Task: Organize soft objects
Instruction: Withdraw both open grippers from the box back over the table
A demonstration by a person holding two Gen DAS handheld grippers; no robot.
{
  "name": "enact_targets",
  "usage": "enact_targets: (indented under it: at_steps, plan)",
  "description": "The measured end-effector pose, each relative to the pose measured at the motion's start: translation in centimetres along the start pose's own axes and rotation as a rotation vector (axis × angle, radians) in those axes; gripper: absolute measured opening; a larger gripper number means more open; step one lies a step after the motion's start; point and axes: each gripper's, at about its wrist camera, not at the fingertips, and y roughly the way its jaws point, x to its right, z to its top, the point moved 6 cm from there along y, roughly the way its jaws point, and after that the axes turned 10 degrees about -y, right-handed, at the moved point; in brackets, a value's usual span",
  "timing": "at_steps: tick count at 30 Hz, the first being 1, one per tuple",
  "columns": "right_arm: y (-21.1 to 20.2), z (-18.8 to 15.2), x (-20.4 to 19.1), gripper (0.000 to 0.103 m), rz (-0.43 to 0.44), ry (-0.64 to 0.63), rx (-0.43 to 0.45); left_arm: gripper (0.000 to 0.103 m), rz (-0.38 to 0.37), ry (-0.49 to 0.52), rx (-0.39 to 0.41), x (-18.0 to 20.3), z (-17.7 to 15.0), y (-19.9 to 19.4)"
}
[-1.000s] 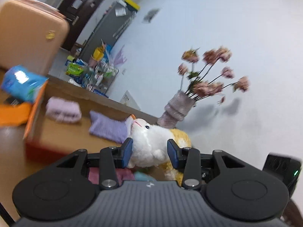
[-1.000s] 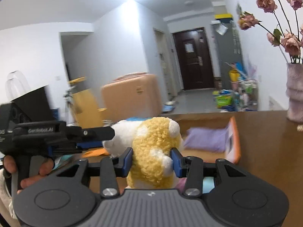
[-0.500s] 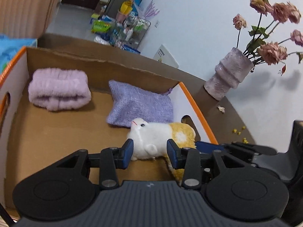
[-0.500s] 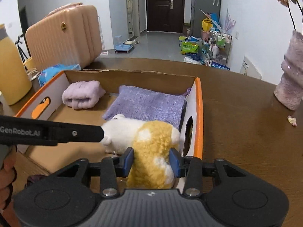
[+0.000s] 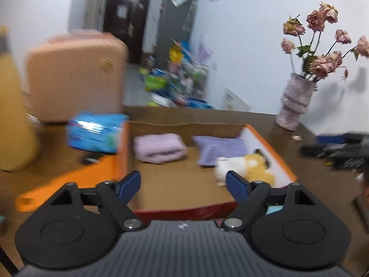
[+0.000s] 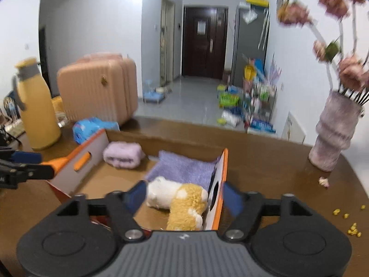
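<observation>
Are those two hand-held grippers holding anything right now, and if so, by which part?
Nothing is held. The left gripper and right gripper have just opened; the plush toy lies free in the box.

White-and-yellow plush toy [image 6: 177, 198], lilac towel [image 6: 122, 154]

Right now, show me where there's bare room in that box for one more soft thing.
The box floor is bare across its near left part, in front of the rolled pink towel and left of the plush toy. The right side is crowded: the toy lies against the right wall, with the purple cloth just behind it. The far left corner holds the towel.
</observation>
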Motion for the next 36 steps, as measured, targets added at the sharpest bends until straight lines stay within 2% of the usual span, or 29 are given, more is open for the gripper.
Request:
enact_targets:
  at_steps: [1,2,4,7,14,18,22,26,30,34,36]
  plan:
    - [-1.2,0.1,-0.2,0.097,-0.005,0.005,0.04,0.098,0.038,0.008,0.038,-0.5,-0.2,-1.4]
    - [-2.6,0.0,-0.4,0.103,-0.012,0.014,0.092,0.099,0.073,0.012,0.088,-0.7,-0.4,-2.9]
    - [-4.7,-0.1,-0.9,0.103,-0.023,0.032,0.164,0.103,0.116,0.034,0.178,-0.9,-1.0,-5.6]
    - [-6.9,-0.9,-2.3,0.103,-0.023,0.048,0.251,0.103,0.12,0.036,0.218,-0.6,-2.4,-8.4]
    - [-10.5,-2.4,-5.7,0.103,-0.017,0.014,0.293,0.103,0.111,0.024,0.26,-0.3,-4.9,-12.4]
    - [-13.5,-4.7,-7.4,0.103,-0.04,0.017,0.32,0.103,0.111,0.01,0.333,-0.4,-7.8,-15.6]
    - [-16.6,-9.1,-10.1,0.103,-0.056,-0.005,0.331,0.103,0.046,0.04,0.342,0.1,-12.1,-18.5]
    - [-19.4,-14.1,-13.3,0.103,-0.016,-0.014,0.327,0.103,0.033,0.044,0.352,0.2,-16.9,-21.5]
    - [-21.7,-19.2,-15.7,0.103,0.026,0.074,0.308,0.103,-0.005,0.091,0.299,0.5,-21.6,-23.0]
    - [-22.2,-21.6,-17.2,0.103,0.043,0.101,0.266,0.103,-0.001,0.178,0.284,1.2,-22.9,-23.0]
    - [-22.3,-21.7,-17.8,0.103,0.034,0.082,0.272,0.103,0.01,0.145,0.297,1.0,-22.4,-22.6]
